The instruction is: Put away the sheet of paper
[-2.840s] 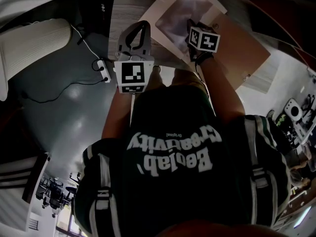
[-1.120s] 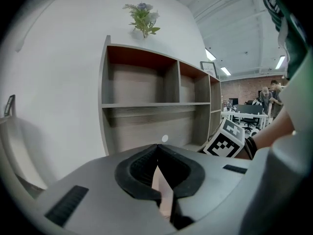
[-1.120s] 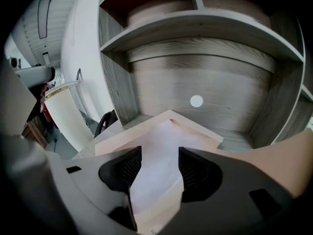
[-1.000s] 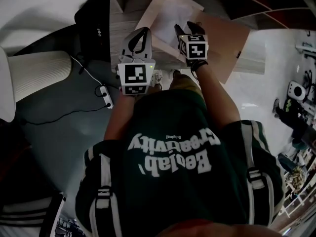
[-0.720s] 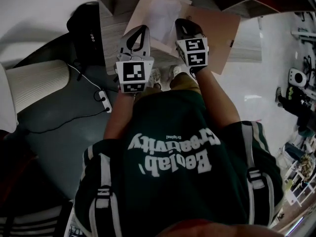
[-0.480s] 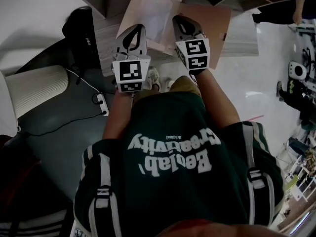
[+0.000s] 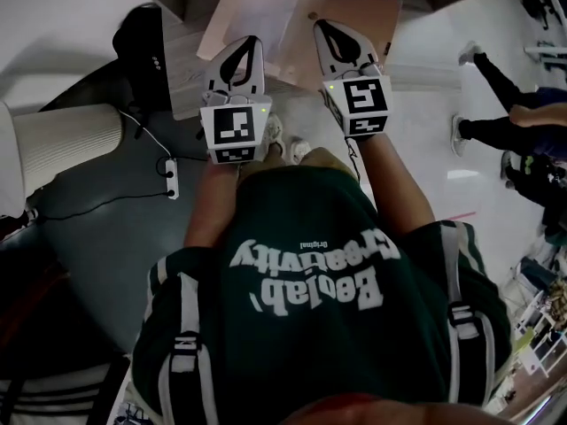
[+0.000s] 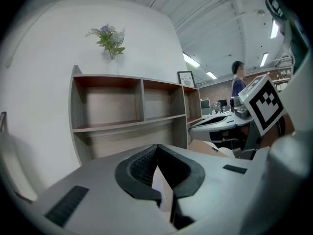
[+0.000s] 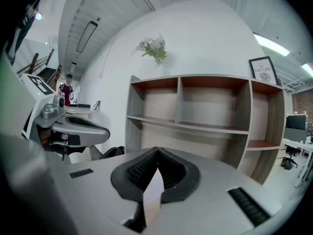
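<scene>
Two tools: the left tool (image 7: 246, 47) and the right tool (image 7: 326, 32) are held side by side in front of the person, tips pointing forward.
Left tool grip: its jaws are pressed together on a thin pale sliver of paper that runs down between the pads.
Right tool grip: its jaws are closed the same way, with a white edge of paper nipped between them.
Sheet of paper: the sheet of paper (image 7: 259, 9) spreads forward from both tips, white in the middle with a tan surround. It looks lifted and carried between the two tools rather than lying flat, though the head view is too dark to be sure.
Brown board: a brown board (image 7: 365, 16) shows beyond the right tool, beside the sheet. Whether it is gripped too cannot be told.
Bench: a strip of grey wood-grain bench (image 7: 184, 65) shows just left of the left tool, and the sheet's left corner overlaps its edge in the view.
Shelf unit: an open wooden shelf unit (image 9: 205, 114) stands straight ahead of both tools, with flowers (image 9: 154, 48) on top.
Done: the sheet appears picked up in a two-handed grip and faced toward the shelves.
Left: it probably has to be carried to a compartment, slid in flat and released from both tools.
</scene>
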Motion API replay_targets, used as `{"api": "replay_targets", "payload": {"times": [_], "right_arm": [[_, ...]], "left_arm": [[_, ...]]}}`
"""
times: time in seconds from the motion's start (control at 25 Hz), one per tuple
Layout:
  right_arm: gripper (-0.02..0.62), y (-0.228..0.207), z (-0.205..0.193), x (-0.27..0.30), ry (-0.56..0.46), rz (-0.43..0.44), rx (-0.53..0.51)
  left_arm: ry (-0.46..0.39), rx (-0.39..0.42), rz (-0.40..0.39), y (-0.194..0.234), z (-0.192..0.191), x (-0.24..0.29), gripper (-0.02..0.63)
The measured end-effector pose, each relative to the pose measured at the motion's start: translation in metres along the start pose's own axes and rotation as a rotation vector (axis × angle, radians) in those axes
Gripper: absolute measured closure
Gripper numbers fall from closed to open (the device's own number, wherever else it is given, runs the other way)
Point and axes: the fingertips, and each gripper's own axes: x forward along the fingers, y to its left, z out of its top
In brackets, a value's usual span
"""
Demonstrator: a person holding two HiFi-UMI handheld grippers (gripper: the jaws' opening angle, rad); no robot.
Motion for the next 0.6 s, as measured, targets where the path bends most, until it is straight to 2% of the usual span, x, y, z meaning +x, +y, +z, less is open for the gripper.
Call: {"api": "replay_targets", "payload": {"times": [0.4,0.6], "right_arm": [[0.561,-0.016,0.038,-0.113,-0.152,-0.042,-0.019],[0.561,-0.016,0.047,-0.147,-0.2,-0.02,-0.022]], "left_arm": [[-0.076,0.069,0.049,-0.06,0.04,-0.06,0.588],[-0.118,0.102,0.073,-0.078,0.057,-0.08,0.588]]}}
